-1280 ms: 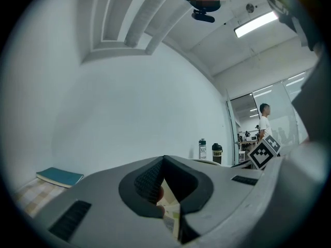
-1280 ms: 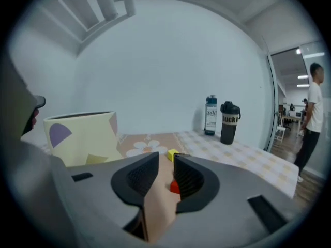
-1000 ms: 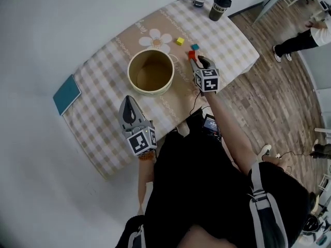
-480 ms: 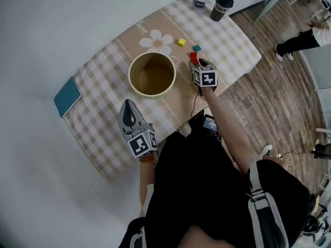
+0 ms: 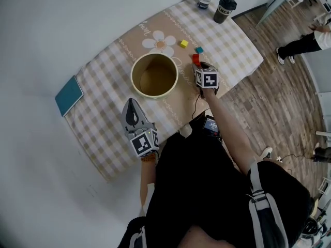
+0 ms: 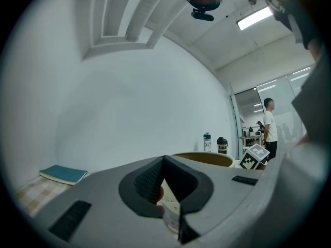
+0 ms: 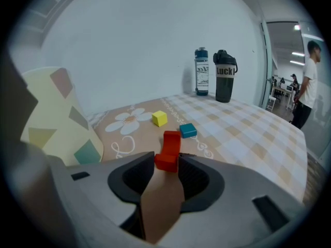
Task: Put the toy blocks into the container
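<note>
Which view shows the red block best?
The right gripper view: the red block sits close and sharp between the right hand-held gripper's jaws, which have just been closing. The head view shows only a small red speck; the left gripper view shows nothing of it.

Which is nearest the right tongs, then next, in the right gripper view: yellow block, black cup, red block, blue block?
1. red block, between the right tongs, whose jaws have just been closing.
2. blue block, just beyond, slightly right.
3. yellow block, farther back, left.
4. black cup, far back by the wall.
</note>
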The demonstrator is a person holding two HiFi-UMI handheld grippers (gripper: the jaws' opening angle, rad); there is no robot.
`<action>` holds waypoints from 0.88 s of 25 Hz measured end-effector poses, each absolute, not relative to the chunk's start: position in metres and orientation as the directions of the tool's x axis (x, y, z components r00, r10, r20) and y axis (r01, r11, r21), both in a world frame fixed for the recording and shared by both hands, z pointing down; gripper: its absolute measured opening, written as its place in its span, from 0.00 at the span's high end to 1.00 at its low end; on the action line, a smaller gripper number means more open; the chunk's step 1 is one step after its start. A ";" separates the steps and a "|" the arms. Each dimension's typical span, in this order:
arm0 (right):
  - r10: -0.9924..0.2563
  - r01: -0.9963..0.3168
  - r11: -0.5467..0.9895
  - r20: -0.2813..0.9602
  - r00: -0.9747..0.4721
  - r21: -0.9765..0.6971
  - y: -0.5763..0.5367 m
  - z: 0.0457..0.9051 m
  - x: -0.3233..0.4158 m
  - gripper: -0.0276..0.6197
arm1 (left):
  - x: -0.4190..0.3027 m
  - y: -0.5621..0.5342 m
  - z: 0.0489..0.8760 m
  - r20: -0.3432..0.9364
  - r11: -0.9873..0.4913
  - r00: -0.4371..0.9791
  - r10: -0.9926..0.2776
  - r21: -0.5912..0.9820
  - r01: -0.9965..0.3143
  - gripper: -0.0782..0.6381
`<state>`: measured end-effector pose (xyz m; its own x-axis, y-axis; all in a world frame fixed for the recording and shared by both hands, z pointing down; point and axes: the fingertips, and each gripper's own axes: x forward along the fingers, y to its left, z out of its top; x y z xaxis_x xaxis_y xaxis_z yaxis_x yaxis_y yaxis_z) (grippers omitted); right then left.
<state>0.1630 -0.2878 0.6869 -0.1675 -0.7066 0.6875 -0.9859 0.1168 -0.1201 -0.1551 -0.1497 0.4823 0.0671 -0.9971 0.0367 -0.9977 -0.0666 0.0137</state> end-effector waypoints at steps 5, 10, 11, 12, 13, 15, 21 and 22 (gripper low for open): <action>-0.709 -0.986 0.120 0.684 -0.168 -0.118 -0.289 0.688 0.163 0.73 | -0.156 -0.149 0.484 0.038 -0.062 0.062 -0.997 0.015 -0.998 0.89; -0.718 -0.988 0.117 0.678 -0.157 -0.104 -0.289 0.685 0.166 0.75 | -0.157 -0.147 0.485 0.037 -0.062 0.063 -0.997 0.017 -0.998 0.89; -0.721 -0.988 0.118 0.675 -0.157 -0.103 -0.289 0.684 0.166 0.75 | -0.157 -0.147 0.485 0.037 -0.063 0.064 -0.997 0.018 -0.998 0.89; -0.723 -0.987 0.120 0.673 -0.159 -0.104 -0.290 0.684 0.167 0.75 | -0.157 -0.147 0.485 0.036 -0.064 0.065 -0.997 0.018 -0.998 0.89; -0.724 -0.987 0.122 0.670 -0.162 -0.107 -0.289 0.683 0.168 0.75 | -0.156 -0.146 0.485 0.035 -0.066 0.067 -0.997 0.017 -0.998 0.89; -0.726 -0.985 0.125 0.667 -0.170 -0.115 -0.289 0.682 0.168 0.75 | -0.154 -0.146 0.485 0.034 -0.069 0.070 -0.997 0.015 -0.997 0.89; -0.741 -0.982 0.134 0.644 -0.190 -0.135 -0.285 0.673 0.168 0.76 | -0.150 -0.143 0.484 0.032 -0.079 0.080 -0.996 0.015 -0.997 0.89; -0.746 -0.981 0.137 0.636 -0.195 -0.140 -0.286 0.671 0.167 0.76 | -0.150 -0.143 0.484 0.030 -0.081 0.082 -0.996 0.015 -0.997 0.89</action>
